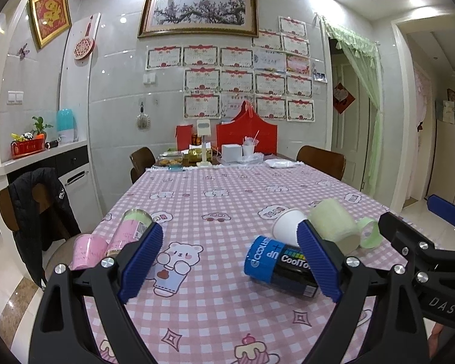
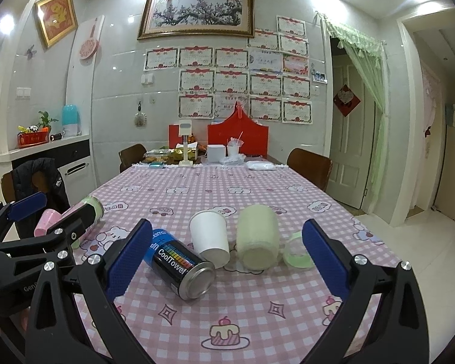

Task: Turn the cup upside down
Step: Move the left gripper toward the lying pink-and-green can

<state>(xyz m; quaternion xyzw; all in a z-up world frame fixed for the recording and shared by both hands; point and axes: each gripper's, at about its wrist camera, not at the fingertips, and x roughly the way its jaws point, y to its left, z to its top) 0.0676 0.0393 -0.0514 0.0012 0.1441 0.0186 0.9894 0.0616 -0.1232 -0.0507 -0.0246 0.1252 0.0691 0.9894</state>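
While both tools hang over the pink checked bench (image 2: 227, 303) with nothing between their blue pads, we read the row from the left: a pink plastic cup (image 2: 47, 222) and a pink-and-green tube (image 2: 88, 212) lie beside the released left tool (image 1: 229, 262); then come a blue-and-black towel can (image 2: 182, 268) on its side, a white paper cup (image 2: 210, 239), a pale green cylindrical cup (image 2: 257, 238) and a green tape ring (image 2: 297, 250). The white paper cup lies tipped, long axis running away from us, just ahead of the released right tool (image 2: 226, 265), which we judge nearer.
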